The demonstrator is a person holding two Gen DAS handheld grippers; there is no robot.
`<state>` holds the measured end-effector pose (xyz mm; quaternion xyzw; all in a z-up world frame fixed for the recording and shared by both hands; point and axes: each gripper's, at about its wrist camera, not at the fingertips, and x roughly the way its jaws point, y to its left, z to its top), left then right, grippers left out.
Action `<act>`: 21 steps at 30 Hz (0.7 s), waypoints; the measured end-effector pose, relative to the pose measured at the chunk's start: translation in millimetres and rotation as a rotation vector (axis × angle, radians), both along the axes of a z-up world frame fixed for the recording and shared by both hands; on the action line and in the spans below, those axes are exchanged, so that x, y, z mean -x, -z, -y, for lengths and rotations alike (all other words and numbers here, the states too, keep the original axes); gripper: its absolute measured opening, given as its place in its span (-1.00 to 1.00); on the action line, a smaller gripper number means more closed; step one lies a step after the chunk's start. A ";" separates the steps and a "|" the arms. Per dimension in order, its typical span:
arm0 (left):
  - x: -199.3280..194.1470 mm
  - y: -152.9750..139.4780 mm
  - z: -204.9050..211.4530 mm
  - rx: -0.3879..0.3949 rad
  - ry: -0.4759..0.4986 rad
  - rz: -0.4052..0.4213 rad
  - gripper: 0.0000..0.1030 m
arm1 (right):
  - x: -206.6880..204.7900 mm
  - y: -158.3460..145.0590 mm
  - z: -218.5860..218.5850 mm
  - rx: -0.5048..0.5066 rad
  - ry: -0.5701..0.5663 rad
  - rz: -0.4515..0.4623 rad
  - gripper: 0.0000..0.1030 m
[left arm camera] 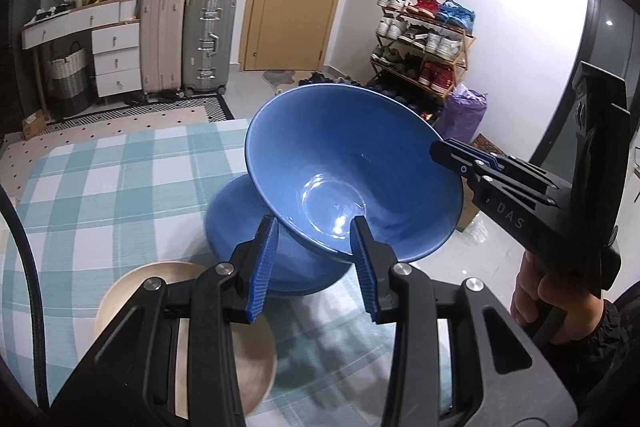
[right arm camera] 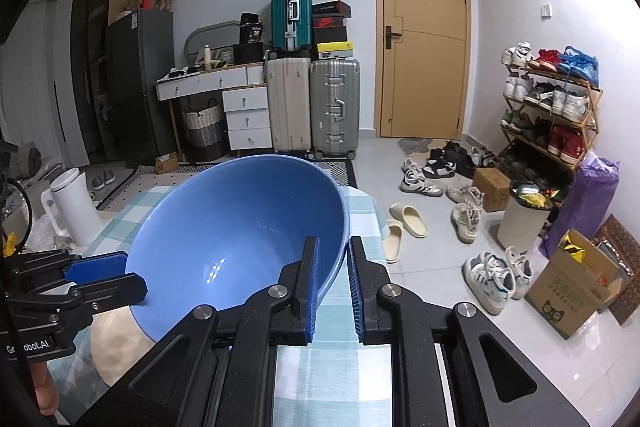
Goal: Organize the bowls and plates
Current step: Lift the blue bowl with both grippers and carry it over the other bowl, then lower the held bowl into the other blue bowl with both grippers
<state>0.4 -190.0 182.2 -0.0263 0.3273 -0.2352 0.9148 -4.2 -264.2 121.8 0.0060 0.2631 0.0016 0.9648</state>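
Blue bowl, teal-and-white checked cloth, beige plate, black tools with blue pads.

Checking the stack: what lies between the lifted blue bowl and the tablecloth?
A second blue bowl, directly under the lifted bowl on the tablecloth; left wrist view.

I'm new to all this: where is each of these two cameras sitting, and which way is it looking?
Left wrist view: sits on the left gripper, looking along its fingers at the tilted blue bowl above a second blue bowl and beige plate; the right gripper and a hand show.
Right wrist view: sits on the right gripper, clamped on the bowl's rim; the left gripper shows.
Shared: bowl, checked cloth, door, suitcases.
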 end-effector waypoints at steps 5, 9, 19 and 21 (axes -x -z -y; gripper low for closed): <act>-5.9 4.8 -10.7 -0.012 -0.027 0.004 -0.34 | -8.7 9.0 -12.0 -0.011 -0.018 -0.006 -0.72; -10.6 9.7 -15.1 -0.031 -0.049 0.015 -0.34 | -15.8 16.9 -19.4 -0.017 -0.032 -0.014 -0.72; -28.7 30.0 -16.6 -0.058 -0.076 0.012 -0.34 | -33.0 35.9 -30.0 -0.022 -0.052 -0.038 -0.71; -33.9 34.8 -15.3 -0.066 -0.078 0.013 -0.34 | -36.3 39.8 -30.0 -0.024 -0.053 -0.040 -0.71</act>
